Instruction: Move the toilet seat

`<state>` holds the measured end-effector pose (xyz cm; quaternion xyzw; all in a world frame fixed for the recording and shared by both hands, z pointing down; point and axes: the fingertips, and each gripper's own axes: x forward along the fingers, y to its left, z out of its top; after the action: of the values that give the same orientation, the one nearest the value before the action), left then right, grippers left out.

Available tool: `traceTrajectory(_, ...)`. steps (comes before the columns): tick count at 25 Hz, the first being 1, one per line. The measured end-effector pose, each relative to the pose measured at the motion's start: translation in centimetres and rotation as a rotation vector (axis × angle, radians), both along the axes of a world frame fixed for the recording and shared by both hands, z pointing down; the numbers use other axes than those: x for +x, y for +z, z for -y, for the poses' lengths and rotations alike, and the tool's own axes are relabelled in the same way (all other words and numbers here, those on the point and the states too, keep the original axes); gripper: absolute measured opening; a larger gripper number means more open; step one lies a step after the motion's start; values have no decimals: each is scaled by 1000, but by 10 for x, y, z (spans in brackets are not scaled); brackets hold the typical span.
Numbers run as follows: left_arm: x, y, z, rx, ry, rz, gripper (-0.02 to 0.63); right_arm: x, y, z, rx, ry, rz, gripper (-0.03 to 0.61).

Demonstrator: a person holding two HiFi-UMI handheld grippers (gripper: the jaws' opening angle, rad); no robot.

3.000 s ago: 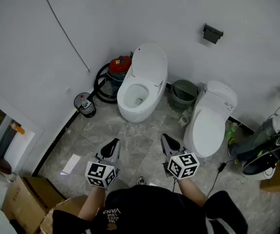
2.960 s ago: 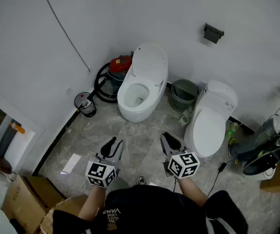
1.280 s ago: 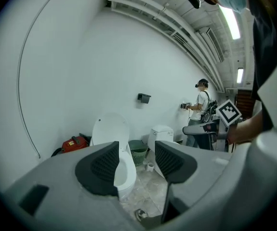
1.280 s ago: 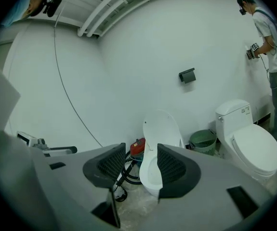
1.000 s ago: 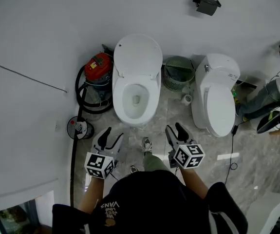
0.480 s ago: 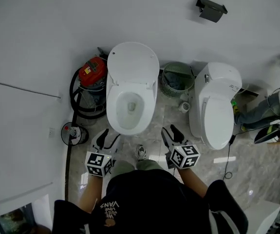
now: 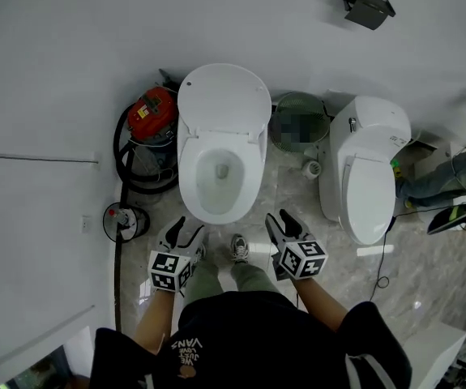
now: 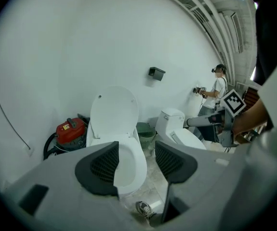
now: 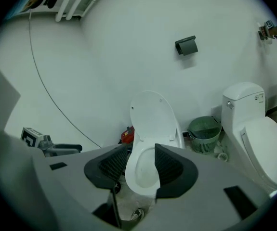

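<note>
A white toilet (image 7: 219,168) stands against the wall with its lid (image 7: 224,97) raised and the bowl open. In the head view both grippers hang in front of the bowl's front rim without touching it. My left gripper (image 7: 183,230) is at the rim's left and is open and empty. My right gripper (image 7: 284,223) is at the rim's right; its jaws have just been closing a little, still apart with nothing between them. The raised lid (image 8: 113,110) shows above the left gripper (image 8: 136,161), and the bowl (image 9: 140,173) shows between the jaws of the right gripper (image 9: 140,167).
A second white toilet (image 7: 370,177) with its lid down stands to the right, a green basket (image 7: 299,124) between the two. A red vacuum with a black hose (image 7: 147,113) sits left of the bowl. A person (image 8: 218,88) stands far right. My shoes (image 7: 238,248) are below the rim.
The toilet has drawn nearer and now sits straight ahead. Both grippers have sunk and come up to the bowl's front rim.
</note>
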<state>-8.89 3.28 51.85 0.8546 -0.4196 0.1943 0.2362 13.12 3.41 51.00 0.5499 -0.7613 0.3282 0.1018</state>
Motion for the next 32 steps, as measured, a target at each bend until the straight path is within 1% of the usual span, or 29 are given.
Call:
traceTrajectory(6, -20, 29, 22, -39, 51, 28, 232, -10, 31, 0, -49, 102, -9, 164)
traceTrajectory(11, -31, 59, 42, -41, 102, 52, 230, -19, 63, -1, -81, 177, -8, 164)
traceTrajectory(16, -38, 99, 50, -78, 137, 65, 230, -34, 92, 7, -98, 201, -4, 171)
traceTrajectory(20, -41, 138, 47, -134, 154, 71, 230, -41, 126, 7, -136, 218, -2, 183)
traceTrajectory(23, -44, 169, 45, -167, 155, 60, 230, -43, 157, 6, -171, 222, -12, 186)
traceTrajectory(32, -59, 251, 39, -255, 136, 78, 233, -27, 242, 1, -263, 278, -33, 194)
